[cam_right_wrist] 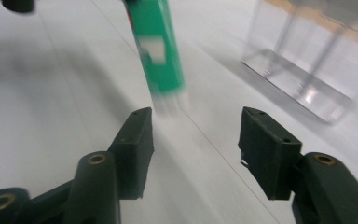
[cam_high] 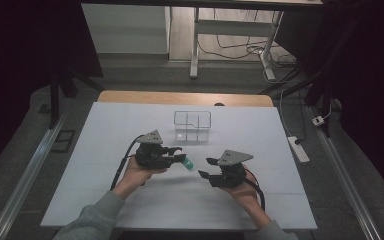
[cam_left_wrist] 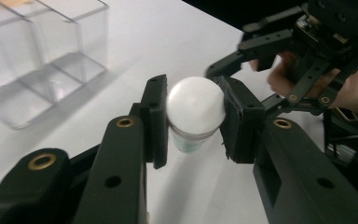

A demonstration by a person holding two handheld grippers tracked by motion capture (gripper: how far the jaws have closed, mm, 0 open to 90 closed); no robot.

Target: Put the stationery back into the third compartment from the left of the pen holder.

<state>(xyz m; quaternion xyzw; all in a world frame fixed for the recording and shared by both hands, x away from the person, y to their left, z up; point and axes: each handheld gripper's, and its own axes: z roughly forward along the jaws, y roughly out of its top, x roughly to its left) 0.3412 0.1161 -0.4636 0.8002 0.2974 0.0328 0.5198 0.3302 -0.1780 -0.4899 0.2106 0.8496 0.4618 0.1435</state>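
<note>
The left gripper [cam_high: 178, 154] sits in the person's left hand [cam_high: 139, 175] near the middle of the white table [cam_high: 105, 200], a little left of centre, lying roughly level with its jaws pointing right. The forearm, in a grey sleeve [cam_high: 97, 215], comes up from the near edge at a slant. The jaws are clamped on a green tube [cam_high: 188, 164]: in the left gripper view the two pads [cam_left_wrist: 154, 119] press on either side of the tube's [cam_left_wrist: 193, 116] body just under its rounded white cap, which faces the camera. In the high view the tube sticks out to the right of the jaws, off the table, tilted down toward the right. The right gripper [cam_high: 206, 168] is held in the right hand [cam_high: 244, 192] just right of the tube, jaws pointing left toward it, with its grey plate [cam_high: 234, 157] on top and the wrist bent up from the near right. Its jaws stand apart with nothing between them; in the right gripper view the tube [cam_right_wrist: 157, 51], blurred, hangs just beyond the gap between the pads [cam_right_wrist: 137, 140], not touching them. A clear box [cam_high: 192, 125] with compartments stands on the table farther back, well apart from both grippers, behind the space between them.
</note>
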